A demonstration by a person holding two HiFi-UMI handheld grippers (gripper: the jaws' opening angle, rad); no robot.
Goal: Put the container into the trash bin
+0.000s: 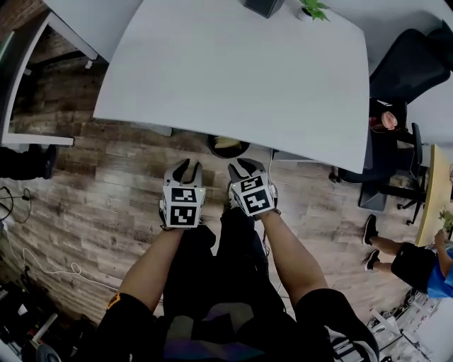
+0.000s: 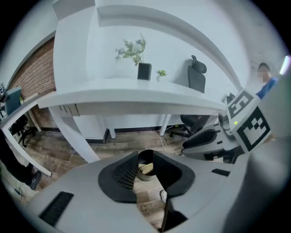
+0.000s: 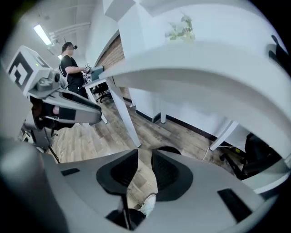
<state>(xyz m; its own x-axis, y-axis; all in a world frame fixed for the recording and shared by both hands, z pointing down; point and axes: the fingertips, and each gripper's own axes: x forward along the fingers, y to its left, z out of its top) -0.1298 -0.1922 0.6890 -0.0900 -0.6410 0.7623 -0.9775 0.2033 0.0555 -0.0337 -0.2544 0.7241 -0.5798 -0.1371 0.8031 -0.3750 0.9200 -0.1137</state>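
A round black trash bin (image 1: 241, 150) stands on the wood floor, half under the near edge of the white table (image 1: 233, 71). A pale container (image 1: 226, 143) lies inside it. My left gripper (image 1: 187, 168) and right gripper (image 1: 244, 168) hang side by side just short of the bin, above the floor, both pointing down toward it. In the left gripper view the left gripper (image 2: 145, 161) has its jaws apart and empty, with the bin (image 2: 144, 155) and the container (image 2: 146, 169) showing through the gap. The right gripper (image 3: 144, 164) is open and empty too, the bin (image 3: 169, 149) just past its right jaw.
A small plant (image 1: 312, 9) and a dark box (image 1: 263, 6) sit at the table's far edge. Black office chairs (image 1: 410, 56) and a seated person (image 1: 414, 261) are to the right. Cables (image 1: 42, 269) trail on the floor at left. Another person (image 3: 70, 68) stands far off.
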